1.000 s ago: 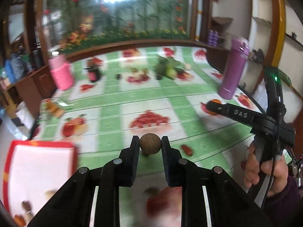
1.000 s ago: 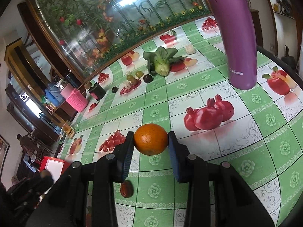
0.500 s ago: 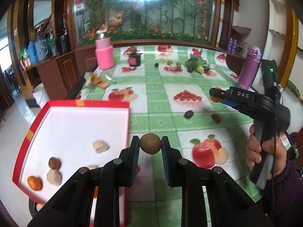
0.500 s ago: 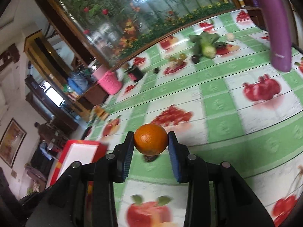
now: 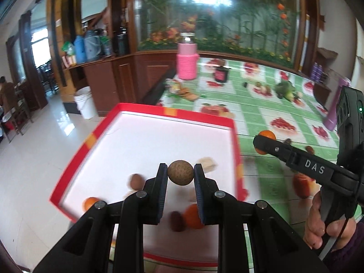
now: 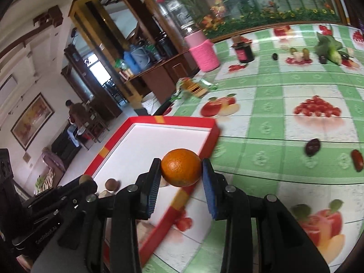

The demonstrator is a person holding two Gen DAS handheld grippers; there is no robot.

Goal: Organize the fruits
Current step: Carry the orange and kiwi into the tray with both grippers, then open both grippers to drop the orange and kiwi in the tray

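A round brown fruit, rough-skinned like a longan, sits clamped between the two pads of the left gripper at the lower centre of the left wrist view, held above the white floor of a red-rimmed tray. Loose in the tray lie an orange and a dark brown fruit beneath the jaws, a pale piece just right of the held fruit, another brown fruit to its left, and a small orange fruit near the tray's lower left corner; all are blurred.

In the right wrist view, the right gripper grips an orange at frame centre, poised over the tray's right rim. At the right edge of the left wrist view a hand grasps that gripper's handle.

The tray rests on a tablecloth of green checks printed with fruit. At the right of the right wrist view lie a dark date and a red date, near each other. Toward the top stand a pink knitted-sleeve jar and a small dark jar, with leafy greens at the upper right.
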